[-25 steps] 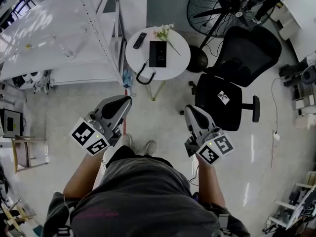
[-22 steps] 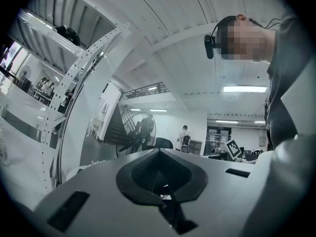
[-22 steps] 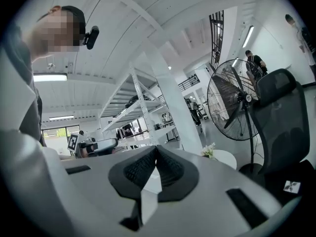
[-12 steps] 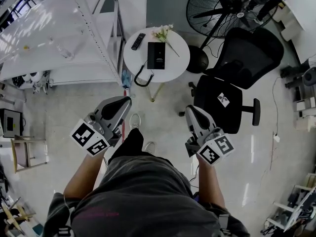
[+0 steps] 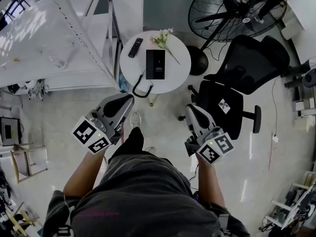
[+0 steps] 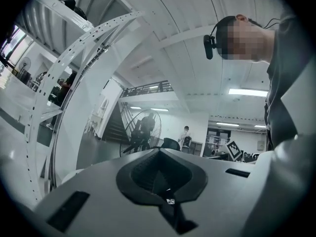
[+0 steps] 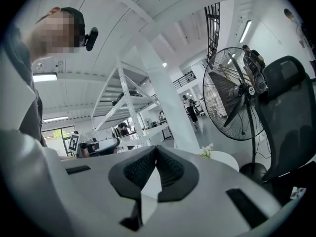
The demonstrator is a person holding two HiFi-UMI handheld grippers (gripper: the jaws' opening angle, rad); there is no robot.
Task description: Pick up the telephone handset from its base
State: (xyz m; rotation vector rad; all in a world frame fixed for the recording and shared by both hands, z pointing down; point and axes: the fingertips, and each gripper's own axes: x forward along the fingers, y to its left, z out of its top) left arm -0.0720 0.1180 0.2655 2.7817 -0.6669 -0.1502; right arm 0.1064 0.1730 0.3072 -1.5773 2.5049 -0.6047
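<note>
A black telephone base [image 5: 155, 64] lies in the middle of a small round white table [image 5: 175, 72]. A black curved piece [image 5: 139, 86], the handset or its cord, hangs over the table's near edge; I cannot tell which. My left gripper [image 5: 127, 99] is shut and empty, short of the table's near left side. My right gripper [image 5: 189, 109] is also shut and empty, short of the near right side. In the left gripper view the pads [image 6: 157, 168] meet with nothing between them. In the right gripper view the pads [image 7: 168, 168] meet too, and the table's edge [image 7: 222, 158] shows beyond.
A remote [image 5: 135, 47] and a sprig of flowers [image 5: 164, 37] also lie on the table. A white metal shelf rack [image 5: 74, 38] stands at the left. A floor fan [image 5: 232, 9] and a black office chair [image 5: 232, 93] stand at the right.
Both grippers and the person have moved forward towards the round table, which now lies nearer the jaws. One leg has stepped ahead. Both grippers stay shut.
</note>
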